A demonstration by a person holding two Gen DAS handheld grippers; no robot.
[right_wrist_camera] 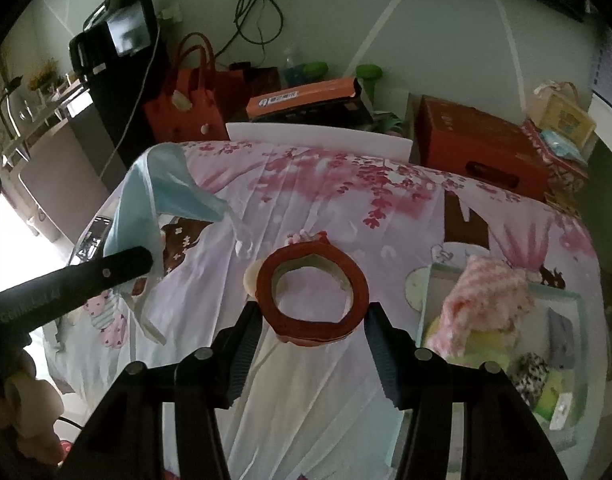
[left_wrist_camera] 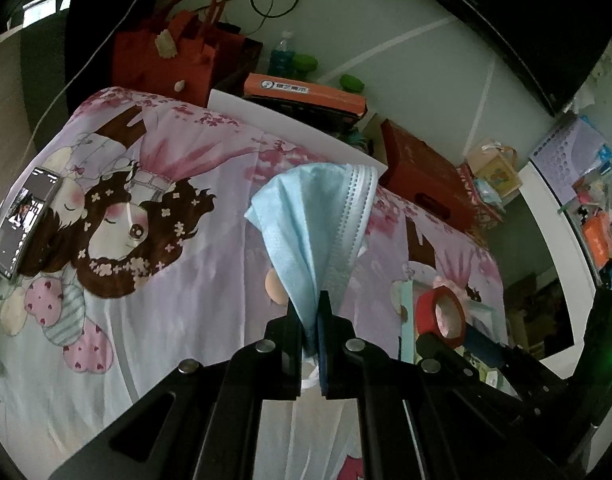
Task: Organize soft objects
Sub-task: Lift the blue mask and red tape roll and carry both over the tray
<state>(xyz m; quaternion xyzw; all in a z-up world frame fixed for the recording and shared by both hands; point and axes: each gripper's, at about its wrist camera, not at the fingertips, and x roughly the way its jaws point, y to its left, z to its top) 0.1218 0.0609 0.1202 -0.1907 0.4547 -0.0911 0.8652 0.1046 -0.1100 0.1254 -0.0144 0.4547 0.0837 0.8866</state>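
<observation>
Left wrist view: the left claw (left_wrist_camera: 309,312) is clamped on a blue face mask (left_wrist_camera: 312,216) held above the desk (left_wrist_camera: 194,320), gripping only a thin fold (it could slip). Right claw (right_wrist_camera: 312,320) pinches a red tape roll (right_wrist_camera: 312,292), whose squashed ring might pop free.

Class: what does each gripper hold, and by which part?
Left gripper pinches the blue face mask at its gathered lower end. Right gripper clamps the red tape roll across its outer sides.

My left gripper (left_wrist_camera: 309,312) and right gripper (right_wrist_camera: 312,320) are matte black, with round silver screws, ribbed finger pads (right_wrist_camera: 248,344) and faint grey lettering.
</observation>
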